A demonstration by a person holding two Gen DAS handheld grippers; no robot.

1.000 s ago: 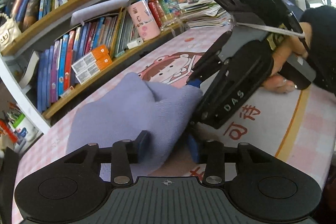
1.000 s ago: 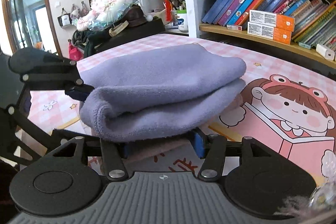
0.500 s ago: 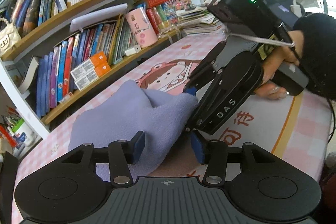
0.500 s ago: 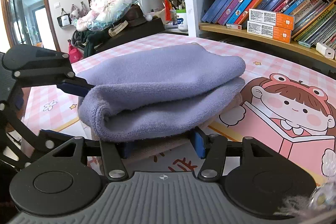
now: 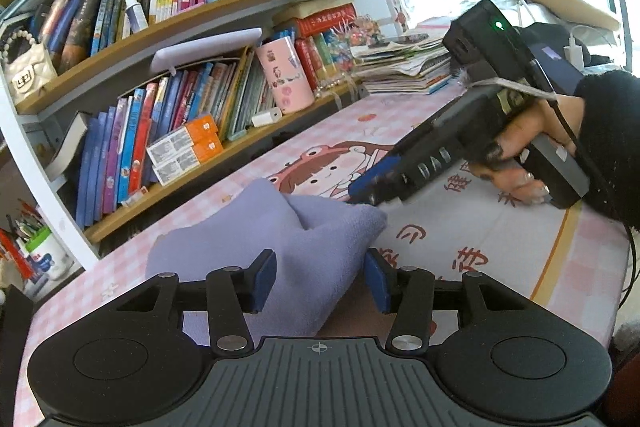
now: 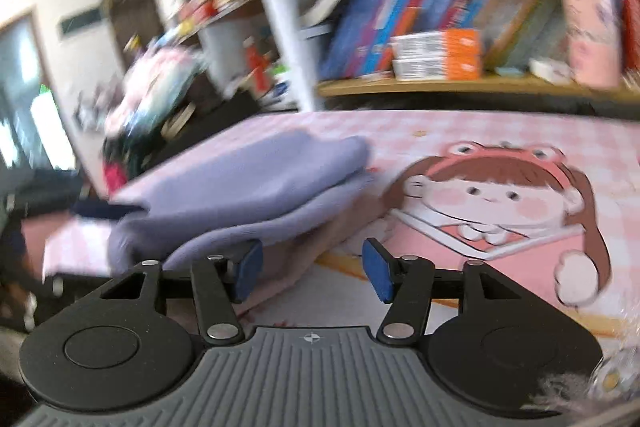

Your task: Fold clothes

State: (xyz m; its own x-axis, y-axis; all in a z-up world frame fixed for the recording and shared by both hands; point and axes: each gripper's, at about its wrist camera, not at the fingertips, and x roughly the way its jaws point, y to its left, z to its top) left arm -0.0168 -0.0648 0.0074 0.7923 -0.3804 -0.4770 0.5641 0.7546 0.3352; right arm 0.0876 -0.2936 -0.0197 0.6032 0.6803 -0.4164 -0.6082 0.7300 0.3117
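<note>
A folded lavender cloth (image 5: 280,239) lies on the pink checked table mat (image 5: 460,227). My left gripper (image 5: 320,281) straddles its near corner, and a thin gap shows beside the right pad, so the pads do not press. The right gripper (image 5: 366,189), held by a hand in a black sleeve, has its blue tips just off the cloth's far corner. In the blurred right wrist view the cloth (image 6: 248,179) sits to the left, just past the left pad. That gripper (image 6: 312,277) is open over bare mat. The left gripper's finger (image 6: 100,209) shows dimly at the cloth's far side.
Bookshelves (image 5: 180,155) full of books run along the table's far side, with a pink cup (image 5: 284,75) and a stack of magazines (image 5: 404,67). A cartoon girl (image 6: 492,195) is printed on the mat. The table's edge (image 5: 612,267) is at the right.
The right gripper has pulled out from under the cloth and swung right with a roll, so nothing lies between its fingers now. The left gripper's jaws have widened a little around the cloth.
</note>
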